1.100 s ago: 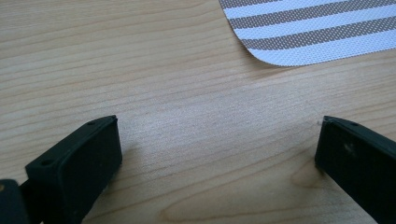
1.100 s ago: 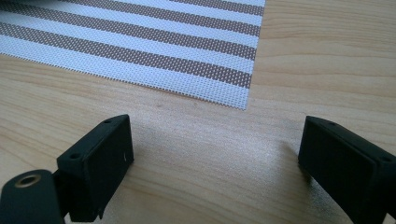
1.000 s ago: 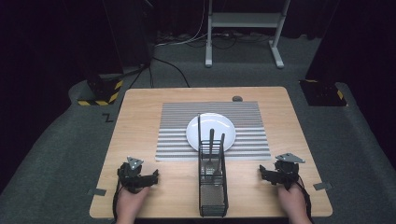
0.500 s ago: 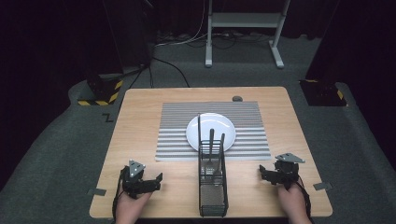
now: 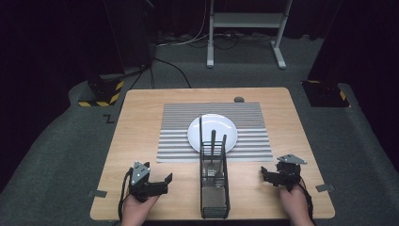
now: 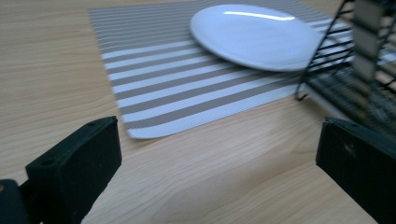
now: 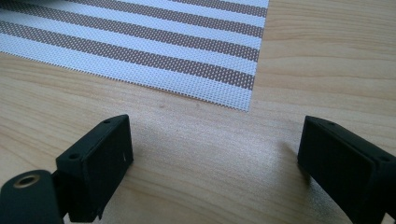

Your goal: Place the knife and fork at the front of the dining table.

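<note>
High view shows both the left gripper [image 5: 164,181] and right gripper [image 5: 264,174] wide open and empty on the table [image 5: 141,122], so the wire rack [image 5: 214,188] between them, seemingly holding cutlery, remains untouched.

Glossy plate [image 6: 254,35], probably woven mat [image 7: 140,37]

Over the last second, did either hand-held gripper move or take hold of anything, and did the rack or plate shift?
The left hand-held gripper slid a little toward the table's near edge and turned its open jaws toward the wire rack. It took hold of nothing. The right hand-held gripper stayed where it was, open and empty. The rack, the cutlery standing in it, the plate and the striped mat have not shifted.
</note>
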Motion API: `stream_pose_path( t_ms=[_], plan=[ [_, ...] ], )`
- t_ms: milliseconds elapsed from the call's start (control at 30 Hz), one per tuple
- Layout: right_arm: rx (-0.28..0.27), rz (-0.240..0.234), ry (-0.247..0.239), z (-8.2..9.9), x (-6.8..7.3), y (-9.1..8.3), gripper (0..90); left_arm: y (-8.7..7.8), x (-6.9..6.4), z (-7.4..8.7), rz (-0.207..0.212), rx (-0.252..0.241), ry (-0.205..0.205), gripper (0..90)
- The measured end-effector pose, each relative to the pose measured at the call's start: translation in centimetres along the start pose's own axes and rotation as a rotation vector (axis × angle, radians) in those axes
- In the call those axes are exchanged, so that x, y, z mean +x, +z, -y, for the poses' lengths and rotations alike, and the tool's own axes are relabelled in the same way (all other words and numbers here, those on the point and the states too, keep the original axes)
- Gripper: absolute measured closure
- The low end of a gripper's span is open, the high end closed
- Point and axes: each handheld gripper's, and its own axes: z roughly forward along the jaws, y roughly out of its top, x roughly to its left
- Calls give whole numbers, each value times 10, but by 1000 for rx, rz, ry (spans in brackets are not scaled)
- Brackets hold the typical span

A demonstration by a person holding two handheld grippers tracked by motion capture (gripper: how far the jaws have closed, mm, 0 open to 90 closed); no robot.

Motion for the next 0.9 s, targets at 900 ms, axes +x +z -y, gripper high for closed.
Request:
stream_pose_path(
  t_ms=[900],
  plan=[
    [1, -12, -8, 0, 1, 1, 98, 9, -51, -51, 85, -255, 46, 47]
  ],
)
